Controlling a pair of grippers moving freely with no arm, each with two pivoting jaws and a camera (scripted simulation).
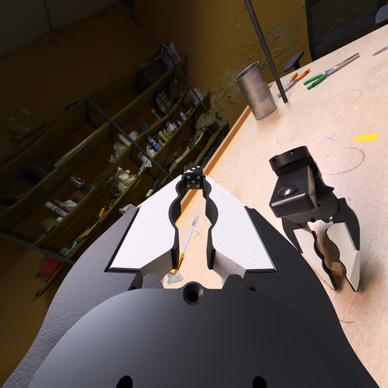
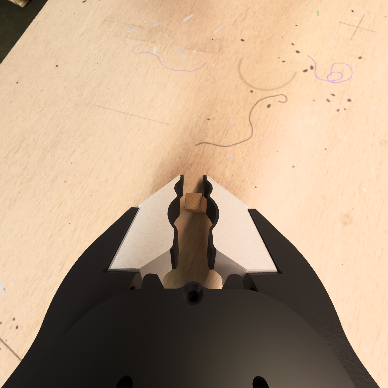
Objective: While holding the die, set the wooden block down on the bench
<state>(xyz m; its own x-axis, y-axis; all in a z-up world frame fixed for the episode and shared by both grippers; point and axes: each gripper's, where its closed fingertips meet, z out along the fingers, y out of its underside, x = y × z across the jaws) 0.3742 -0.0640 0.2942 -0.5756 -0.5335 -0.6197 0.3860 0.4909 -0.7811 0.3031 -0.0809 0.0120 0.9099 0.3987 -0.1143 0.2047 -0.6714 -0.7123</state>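
Observation:
My left gripper [image 1: 193, 178] is shut on a black die [image 1: 193, 180] with white pips. It holds the die at its fingertips, in the air over the bench's edge. In the left wrist view my right gripper [image 1: 345, 288] points down, with its tips at the bench [image 1: 315, 126]. The small wooden block [image 1: 336, 269] sits between its fingers. In the right wrist view the block [image 2: 194, 202] rests on the bench [image 2: 105, 147] between the slightly parted jaws of the right gripper [image 2: 193, 178]. A thin gap shows on its left, and its right side is hidden by the right finger.
A metal can [image 1: 256, 92] and a dark rod [image 1: 266, 52] stand near the bench's far edge. Green pliers [image 1: 315, 78], an orange-handled tool [image 1: 296, 78] and a steel ruler [image 1: 340, 63] lie beyond. A small ruler [image 1: 186, 241] lies under my left gripper. Cluttered shelves [image 1: 126, 147] stand past the edge.

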